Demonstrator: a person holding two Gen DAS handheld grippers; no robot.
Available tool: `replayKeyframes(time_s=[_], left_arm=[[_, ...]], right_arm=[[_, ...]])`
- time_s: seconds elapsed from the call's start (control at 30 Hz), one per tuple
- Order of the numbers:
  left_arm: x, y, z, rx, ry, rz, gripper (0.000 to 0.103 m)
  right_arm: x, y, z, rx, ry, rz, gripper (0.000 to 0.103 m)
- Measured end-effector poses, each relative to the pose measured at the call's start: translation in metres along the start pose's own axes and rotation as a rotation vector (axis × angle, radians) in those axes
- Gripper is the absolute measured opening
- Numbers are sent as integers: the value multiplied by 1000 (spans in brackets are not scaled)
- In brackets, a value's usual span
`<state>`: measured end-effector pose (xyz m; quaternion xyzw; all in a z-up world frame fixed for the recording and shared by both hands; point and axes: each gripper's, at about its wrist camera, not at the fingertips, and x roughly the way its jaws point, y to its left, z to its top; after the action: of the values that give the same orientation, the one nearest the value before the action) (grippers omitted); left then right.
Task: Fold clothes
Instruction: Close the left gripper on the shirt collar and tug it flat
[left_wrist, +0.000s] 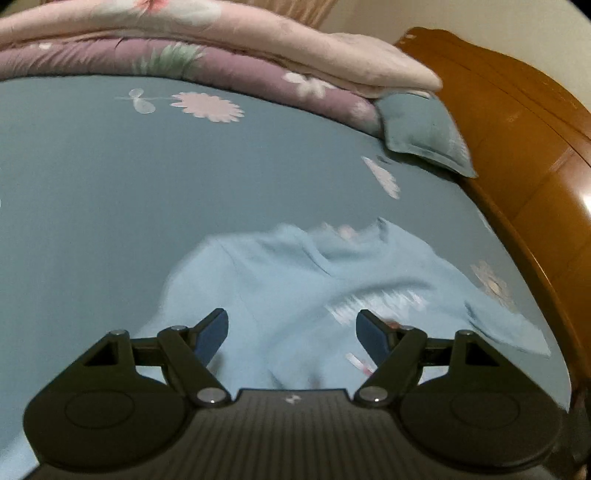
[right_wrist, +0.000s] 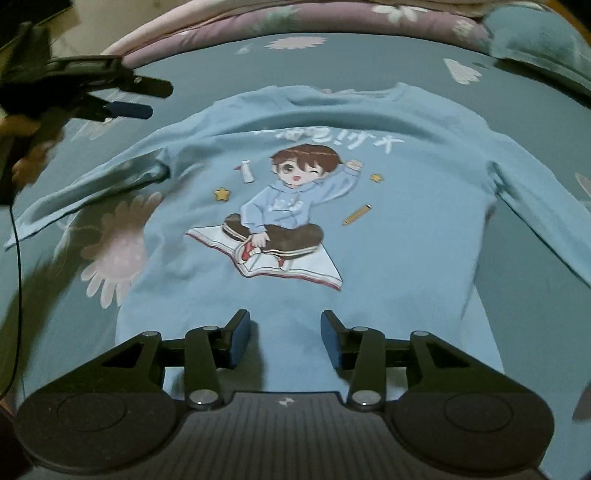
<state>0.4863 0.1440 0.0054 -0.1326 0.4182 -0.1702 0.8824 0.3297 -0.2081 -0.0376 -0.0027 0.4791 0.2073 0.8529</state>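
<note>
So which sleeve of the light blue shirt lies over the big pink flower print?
The sleeve on the picture's left, below the left gripper; the other sleeve lies on plain sheet.

A bed with a teal, flower-printed sheet (right_wrist: 517, 332) carries a light blue sweatshirt (right_wrist: 388, 236) spread flat at centre frame, sleeves out to both sides. Along the top edge lie folded quilts (left_wrist: 221, 66) and a teal pillow (left_wrist: 421, 129).

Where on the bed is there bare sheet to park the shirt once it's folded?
Widest bare stretch: teal sheet between the light blue shirt and the stacked quilts. Crowded: the pillow by the wooden bed frame, and beside the shirt, where both sleeves spread out.
</note>
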Motion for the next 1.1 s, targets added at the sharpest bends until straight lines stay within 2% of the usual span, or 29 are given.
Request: replayKeyframes(time_s=[0.1, 0.2, 0.27, 0.37, 0.43, 0.53, 0.7, 0.8, 0.87, 1.0, 1.1], left_arm=[[30, 29, 30, 2, 25, -34, 76], [64, 58, 56, -61, 87, -146, 76], [84, 74, 68, -89, 134, -176, 76], [107, 89, 77, -97, 181, -212, 76], [118, 96, 79, -125, 223, -311, 76], [133, 98, 76, -161, 290, -420, 78], [139, 104, 72, -152, 345, -523, 80], [146, 107, 77, -216, 329, -552, 81], [149, 98, 77, -202, 333, -532, 81], [139, 89, 72, -107, 405, -495, 83], [129, 103, 68, -144, 420, -490, 83]], right_arm=[[0, 4, -2, 51, -4, -40, 49], [2, 7, -1, 84, 4, -71, 49], [4, 8, 0, 93, 9, -87, 50], [5, 10, 0, 107, 15, -99, 52], [7, 11, 2, 106, 24, -102, 54], [10, 13, 6, 97, 43, -106, 57], [14, 18, 7, 59, 49, -108, 65], [16, 19, 6, 47, 38, -91, 72], [18, 21, 8, 33, 41, -85, 79], [20, 24, 8, -2, 47, -84, 79], [18, 21, 5, 0, 30, -65, 79]])
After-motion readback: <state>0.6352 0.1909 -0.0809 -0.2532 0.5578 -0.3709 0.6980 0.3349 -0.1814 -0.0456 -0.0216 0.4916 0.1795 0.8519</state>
